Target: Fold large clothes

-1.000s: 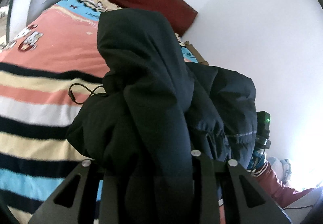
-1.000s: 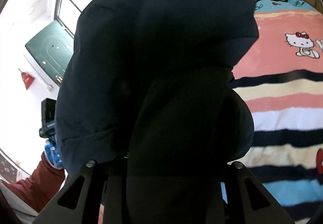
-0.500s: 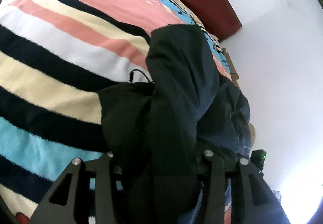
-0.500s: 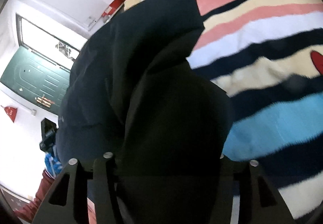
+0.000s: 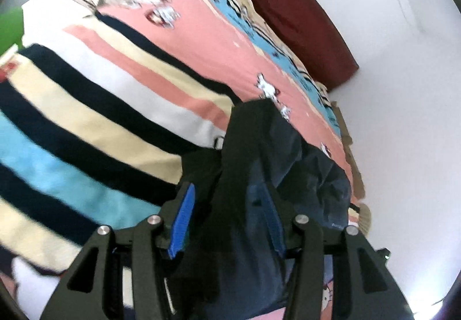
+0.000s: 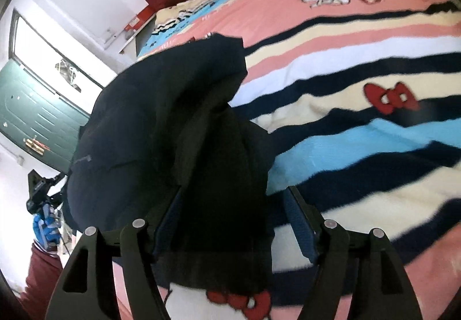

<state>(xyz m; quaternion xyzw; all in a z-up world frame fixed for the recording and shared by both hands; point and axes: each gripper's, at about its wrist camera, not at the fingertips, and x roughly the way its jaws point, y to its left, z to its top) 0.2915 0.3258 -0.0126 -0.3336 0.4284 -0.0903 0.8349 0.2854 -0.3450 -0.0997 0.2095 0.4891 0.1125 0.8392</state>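
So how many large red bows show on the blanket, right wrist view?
2: one bow at mid-right; another bow bottom centre. The jacket may hide more.

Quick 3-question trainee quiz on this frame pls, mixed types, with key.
1. True or false: the jacket lies on a bare wooden table.
2. What colour is the pillow at the head of the bed? A) dark red B) green C) white
3. Fill in: the pads of the left gripper and the right gripper stand apart, so both are ____.

Key:
1. False: it lies on a striped blanket.
2. A
3. open, with jacket fabric lying between the fingers of each.
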